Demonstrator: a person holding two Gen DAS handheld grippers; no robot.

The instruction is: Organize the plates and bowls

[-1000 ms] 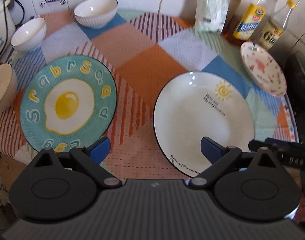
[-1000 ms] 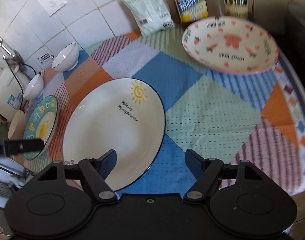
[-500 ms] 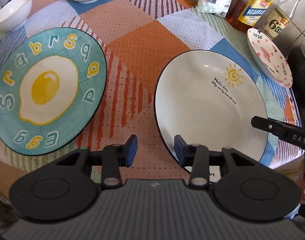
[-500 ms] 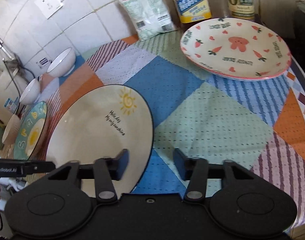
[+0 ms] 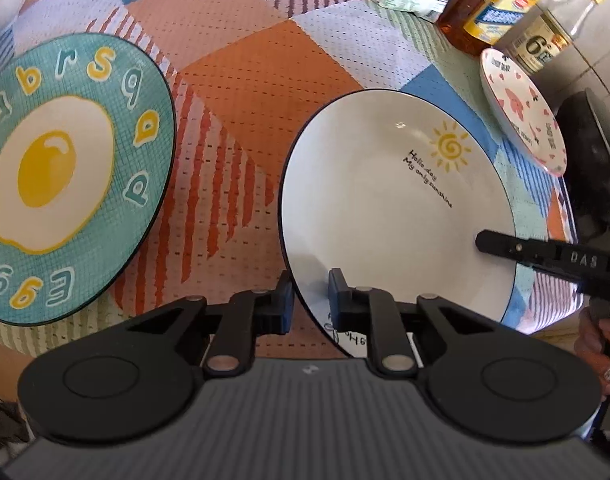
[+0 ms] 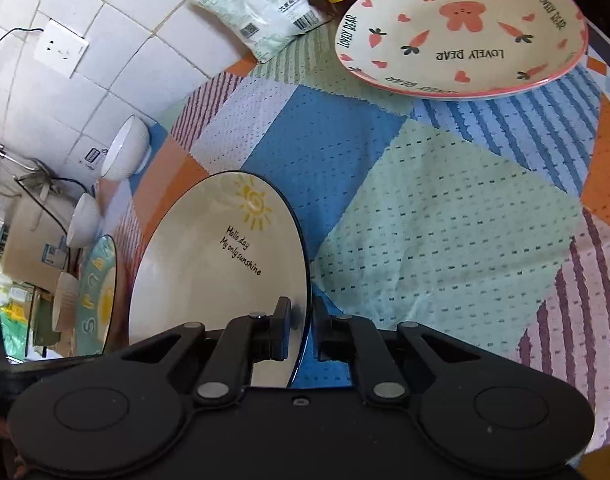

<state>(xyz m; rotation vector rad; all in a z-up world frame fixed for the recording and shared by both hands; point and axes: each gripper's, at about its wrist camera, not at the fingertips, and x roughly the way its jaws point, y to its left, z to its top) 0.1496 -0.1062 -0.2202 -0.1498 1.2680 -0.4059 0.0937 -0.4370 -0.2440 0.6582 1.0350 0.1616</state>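
The white sun plate (image 5: 385, 208), with its dark rim, yellow sun drawing and the words "Hello day My only sunshine", lies on the patchwork cloth (image 5: 241, 60) that covers the tabletop, and both tongs have hold of it at once. The left tongs (image 5: 310, 300) are clenched on its near-left rim: one blue-padded finger sits outside the edge over the cloth, the other inside on the white face, and the rim runs between them. The right tongs (image 6: 303, 330) grip the opposite, right-hand rim in the same way, one finger on the inner face and one outside over the blue patch of cloth. Both pairs have just been closing, with the plate's edge between the pads. In the left wrist view the right tongs come in from the right edge as a black bar over the plate, with a hand (image 5: 603, 344) behind them.

Left of the sun plate, well apart from it, lies the teal egg plate (image 5: 65, 172) with a fried egg and letters around it. Farther back on the right lies the pink bear plate (image 6: 461, 28), marked "LOVELY BEAR", near the bottles (image 5: 501, 12) and a white packet (image 6: 257, 12) against the tiled wall. Two white bowls (image 6: 125, 152) stand at the far left of the cloth by the wall
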